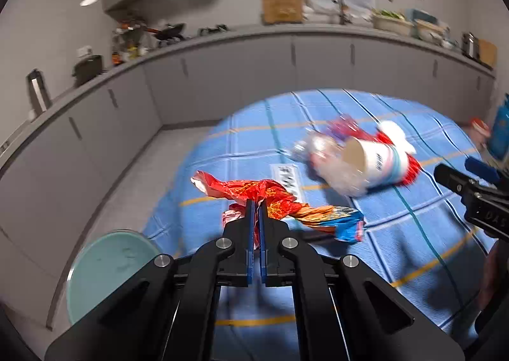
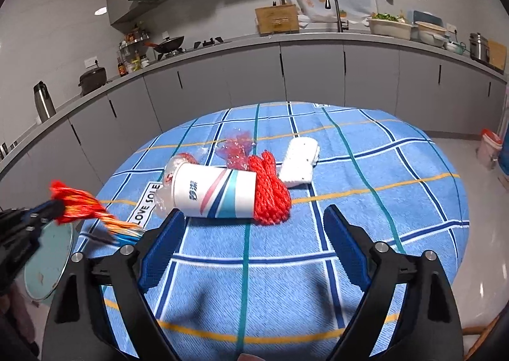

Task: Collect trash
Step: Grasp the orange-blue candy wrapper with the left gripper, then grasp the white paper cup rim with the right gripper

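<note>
My left gripper [image 1: 257, 202] is shut on a crumpled red and orange snack wrapper [image 1: 276, 198] and holds it above the left edge of the blue checked table [image 1: 397, 227]. The wrapper also shows in the right wrist view [image 2: 82, 205], beside a teal trash bin [image 2: 47, 262]. My right gripper [image 2: 254, 218] is open and empty, just short of a white paper cup [image 2: 213, 192] lying on its side. Against the cup lie a red net bag [image 2: 270, 195], crumpled clear plastic [image 2: 165, 192], a red film scrap [image 2: 237, 148] and a white foam piece [image 2: 300, 160].
The teal trash bin [image 1: 108, 272] stands on the floor left of the table. Grey kitchen cabinets [image 2: 254, 74] run along the back wall. A small red-lidded bin [image 2: 490, 148] stands on the floor at far right.
</note>
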